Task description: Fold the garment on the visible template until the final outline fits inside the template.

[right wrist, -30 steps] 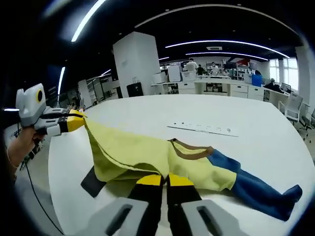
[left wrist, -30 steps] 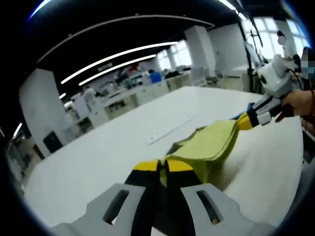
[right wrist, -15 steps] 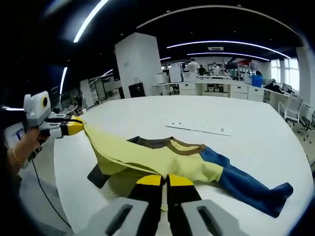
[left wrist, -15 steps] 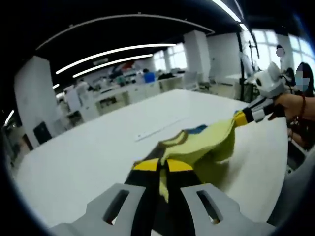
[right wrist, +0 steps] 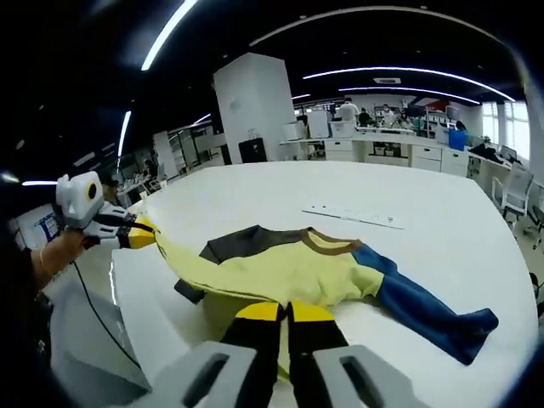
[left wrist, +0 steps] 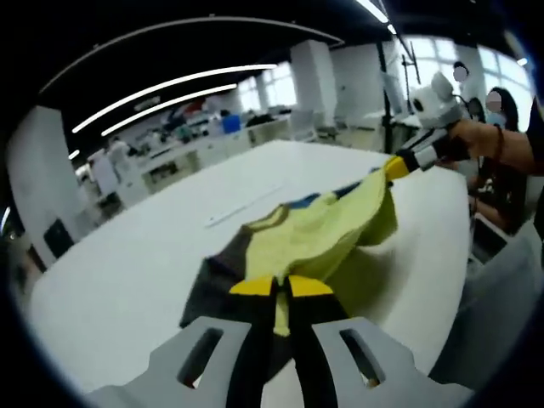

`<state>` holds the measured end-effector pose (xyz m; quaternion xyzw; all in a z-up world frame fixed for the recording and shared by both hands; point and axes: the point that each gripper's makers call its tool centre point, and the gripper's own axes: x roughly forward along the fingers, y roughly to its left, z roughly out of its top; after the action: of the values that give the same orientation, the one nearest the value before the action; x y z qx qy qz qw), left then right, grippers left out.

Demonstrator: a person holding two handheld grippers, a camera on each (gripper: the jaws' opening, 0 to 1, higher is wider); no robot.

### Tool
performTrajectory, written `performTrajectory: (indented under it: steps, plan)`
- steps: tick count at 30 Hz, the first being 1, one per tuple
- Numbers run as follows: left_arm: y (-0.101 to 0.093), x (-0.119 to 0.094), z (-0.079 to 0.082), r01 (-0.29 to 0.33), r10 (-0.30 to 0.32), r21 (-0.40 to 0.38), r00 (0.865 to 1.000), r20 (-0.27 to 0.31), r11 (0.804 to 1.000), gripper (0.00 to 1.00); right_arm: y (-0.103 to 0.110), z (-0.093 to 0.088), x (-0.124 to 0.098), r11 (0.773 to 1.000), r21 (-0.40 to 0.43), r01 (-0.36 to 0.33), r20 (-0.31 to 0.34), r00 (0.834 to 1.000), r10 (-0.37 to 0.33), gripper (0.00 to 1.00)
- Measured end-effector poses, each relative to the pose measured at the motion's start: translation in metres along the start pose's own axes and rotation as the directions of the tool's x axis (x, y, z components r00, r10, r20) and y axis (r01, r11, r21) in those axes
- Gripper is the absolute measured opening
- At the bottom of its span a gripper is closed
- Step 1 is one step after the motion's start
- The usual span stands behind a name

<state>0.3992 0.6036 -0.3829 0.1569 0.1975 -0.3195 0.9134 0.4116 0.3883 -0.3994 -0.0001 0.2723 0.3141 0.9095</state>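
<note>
Since a second ago I have drawn the yellow cloth garment with dark brown and blue sleeves (right wrist: 289, 272) back toward the near table edge, baring more of its dark sleeve. At left, my left gripper (right wrist: 140, 235) has its yellow-tipped jaws closed on the hem's far corner. The garment lies across the white table (right wrist: 255, 195), its blue sleeve trailing right. My right gripper (right wrist: 285, 311) pinches the near hem, jaws together.

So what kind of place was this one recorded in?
Most likely a large open-plan office or lab: a big white table holds the garment, rows of desks with people stand behind, and long strip lights run along a dark ceiling.
</note>
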Motion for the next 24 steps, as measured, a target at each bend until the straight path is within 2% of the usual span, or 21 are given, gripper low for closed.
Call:
performTrajectory:
  steps: [4,11,15,19,24]
  plan:
    - [-0.003,-0.008,-0.008,-0.006,0.006,-0.004,1.000,-0.016,1.000,0.01,0.010,-0.007,-0.008,0.999,0.017,-0.048,-0.009,0.999,0.048,0.00]
    - [-0.013,-0.019,-0.029,0.022,-0.023,-0.009,0.997,-0.069,1.000,0.01,0.033,-0.026,-0.013,0.994,-0.021,-0.109,-0.054,0.993,0.108,0.00]
    - [-0.018,-0.026,-0.047,0.022,-0.022,0.000,0.993,-0.117,1.000,0.01,0.049,-0.042,-0.016,0.986,-0.058,-0.157,-0.090,0.984,0.151,0.00]
    - [-0.020,-0.031,-0.068,0.027,-0.032,-0.034,0.987,-0.155,0.999,0.01,0.063,-0.059,-0.017,0.978,-0.051,-0.200,-0.121,0.974,0.193,0.00]
    - [-0.026,-0.032,-0.090,0.035,-0.042,-0.037,0.977,-0.208,0.999,0.01,0.074,-0.077,-0.014,0.973,-0.037,-0.227,-0.144,0.965,0.220,0.00]
